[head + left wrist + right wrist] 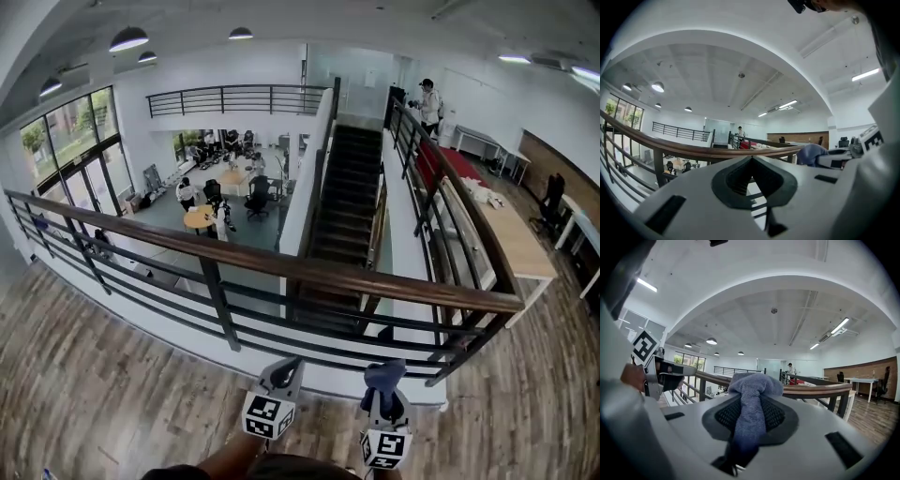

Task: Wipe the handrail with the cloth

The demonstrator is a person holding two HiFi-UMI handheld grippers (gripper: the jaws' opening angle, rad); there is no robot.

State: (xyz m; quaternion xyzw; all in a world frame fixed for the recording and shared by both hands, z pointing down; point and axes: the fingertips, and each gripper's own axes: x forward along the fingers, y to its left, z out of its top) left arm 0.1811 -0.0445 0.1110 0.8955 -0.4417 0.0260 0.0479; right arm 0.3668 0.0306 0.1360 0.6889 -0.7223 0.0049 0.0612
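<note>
The right tongs (383,377) pinch a blue cloth (752,383), a wad of it bunched out past the tips. The left tongs (284,367) are pressed together on nothing. Both hang on the person's side of the wooden handrail (328,272), close to it but not touching, a little right of the nearest black post (217,302).

To wipe well, I'd say the wad wants pressing down flat on the top of the rail, then drawing along its length in one steady pass with the pinch kept firm so the cloth doesn't drag loose. The rail's near and far sides probably need their own passes. The empty tongs have no clear job and are best kept off the wood.

Little blocks the way: the top of the rail runs bare to the corner on the right. Beyond it is an open drop to round benches (199,217) on the floor below, so a dropped cloth could be lost. A staircase (342,202) descends ahead, and a person (429,101) stands far off on the walkway.
</note>
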